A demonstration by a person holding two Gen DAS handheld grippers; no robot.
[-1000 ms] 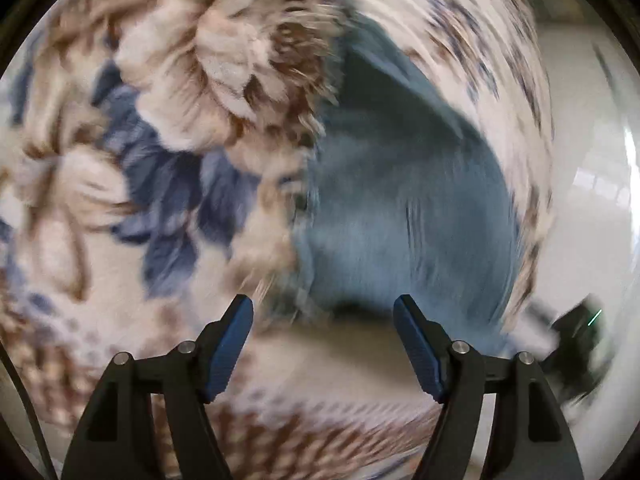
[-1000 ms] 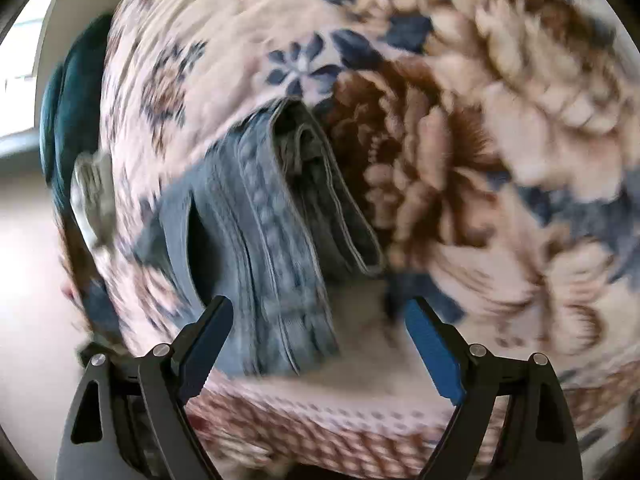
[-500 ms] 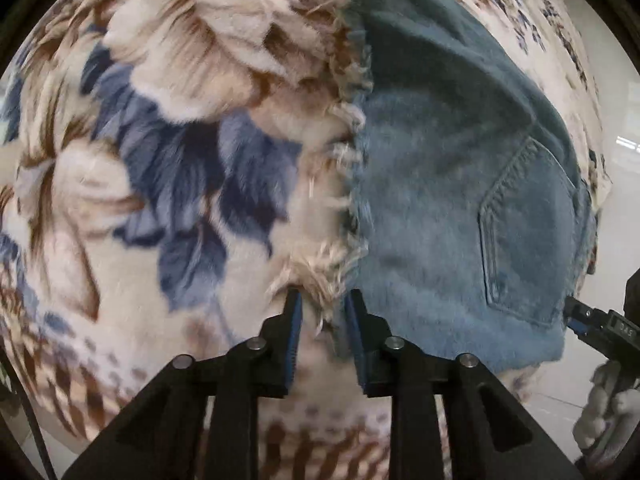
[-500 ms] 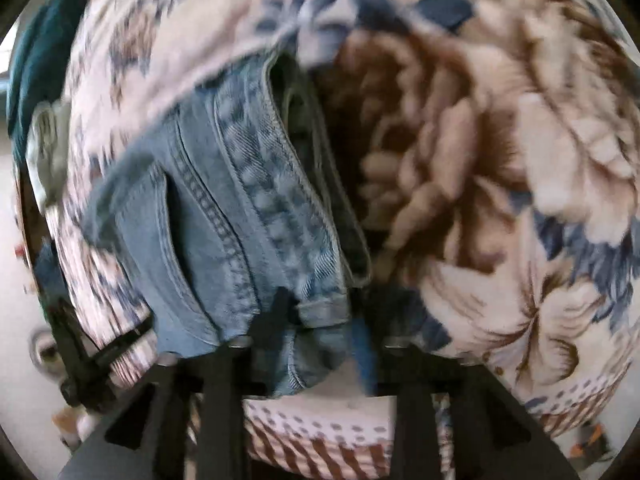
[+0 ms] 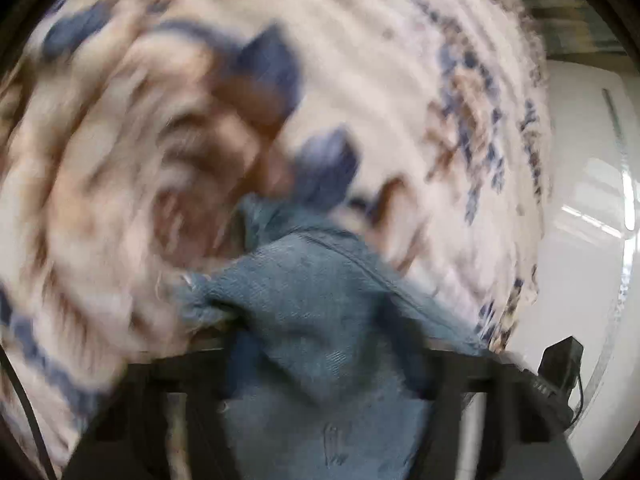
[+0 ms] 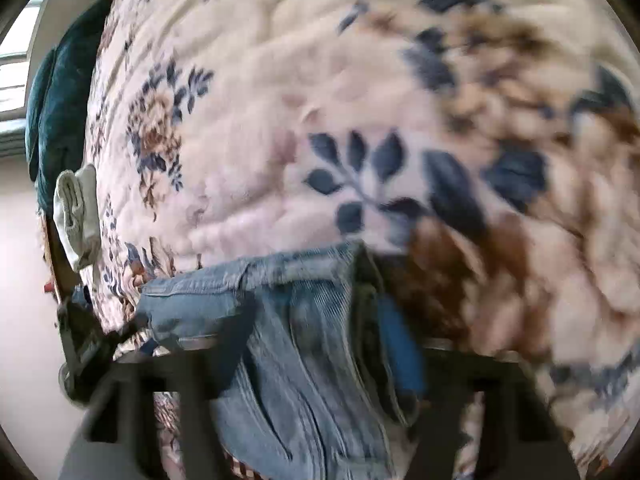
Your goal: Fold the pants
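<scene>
Denim pants, frayed hem bunched, over plush floral blanket

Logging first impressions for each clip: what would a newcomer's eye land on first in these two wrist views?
The blue denim pants, bunched up close to both cameras and draped over the left gripper and the right gripper, whose jaws look clamped on the cloth. Behind them, a plush floral blanket in cream, brown and navy fills nearly the whole frame. A dark teal cushion sits at the right view's far-left edge.
</scene>
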